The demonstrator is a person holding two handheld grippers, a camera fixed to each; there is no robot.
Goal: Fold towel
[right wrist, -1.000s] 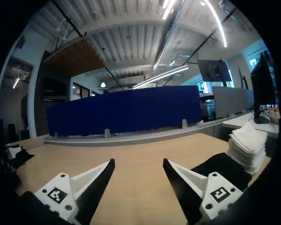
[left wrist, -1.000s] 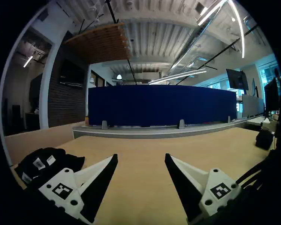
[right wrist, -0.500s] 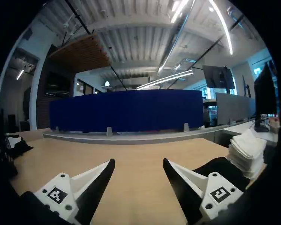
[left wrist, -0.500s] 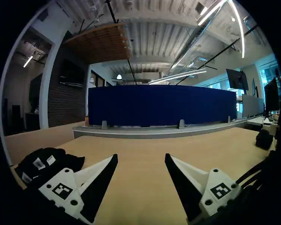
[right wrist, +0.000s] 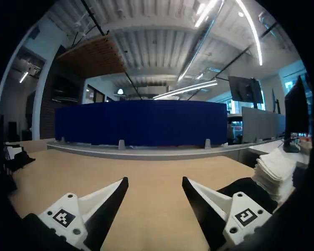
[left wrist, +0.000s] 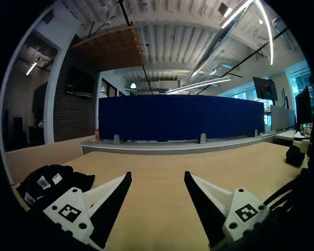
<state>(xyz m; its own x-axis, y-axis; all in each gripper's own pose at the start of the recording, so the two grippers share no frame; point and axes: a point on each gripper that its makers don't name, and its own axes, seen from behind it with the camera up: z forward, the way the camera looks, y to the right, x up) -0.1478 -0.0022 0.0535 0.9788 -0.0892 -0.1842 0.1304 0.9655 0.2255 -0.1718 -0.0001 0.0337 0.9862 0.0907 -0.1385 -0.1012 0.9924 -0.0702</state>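
In the right gripper view a stack of folded white towels (right wrist: 276,172) stands at the table's right edge, with a dark cloth (right wrist: 247,190) lying beside it behind my right finger. My right gripper (right wrist: 155,184) hovers open over bare wood, nothing between its fingers. In the left gripper view a pile of black cloths with white tags (left wrist: 50,183) lies at the left, just behind my left finger. My left gripper (left wrist: 158,178) is open over the tabletop and holds nothing.
A light wooden table (left wrist: 165,167) runs to a grey rail and a blue divider panel (left wrist: 178,117) at the back. A dark object (left wrist: 295,154) sits at the far right in the left gripper view. Monitors (right wrist: 297,115) stand on the desk beyond the towels.
The right gripper view has swung slightly rightward and tilted down a little, so the divider sits more level. The left gripper has stayed still.
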